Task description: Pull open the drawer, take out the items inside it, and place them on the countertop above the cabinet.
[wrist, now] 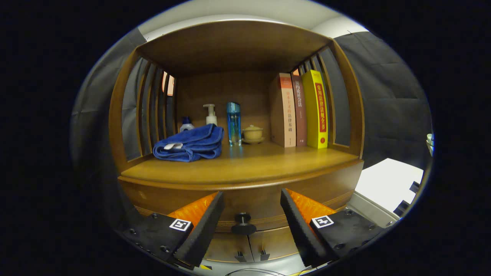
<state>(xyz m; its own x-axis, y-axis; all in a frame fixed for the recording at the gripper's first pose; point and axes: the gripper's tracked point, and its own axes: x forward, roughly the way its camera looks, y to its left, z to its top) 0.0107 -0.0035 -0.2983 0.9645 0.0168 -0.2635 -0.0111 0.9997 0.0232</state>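
Note:
A wooden cabinet stands in front of me with its drawer point(245, 199) closed. The drawer's dark round knob point(243, 223) sits between my fingers, slightly beyond their tips. My gripper point(251, 201) is open, its fingers wide apart and touching nothing. Above the drawer lies the wooden countertop point(245, 165), with a shelf roof over it. Whatever is inside the drawer is hidden.
On the countertop lie a folded blue towel point(190, 143), a small bottle point(187, 124), a pump bottle point(210, 114), a blue glass bottle point(233, 123), a lidded cup point(252, 133) and three upright books point(299, 111). Two small doors point(249, 245) sit below the drawer. A white table point(387, 184) stands at right.

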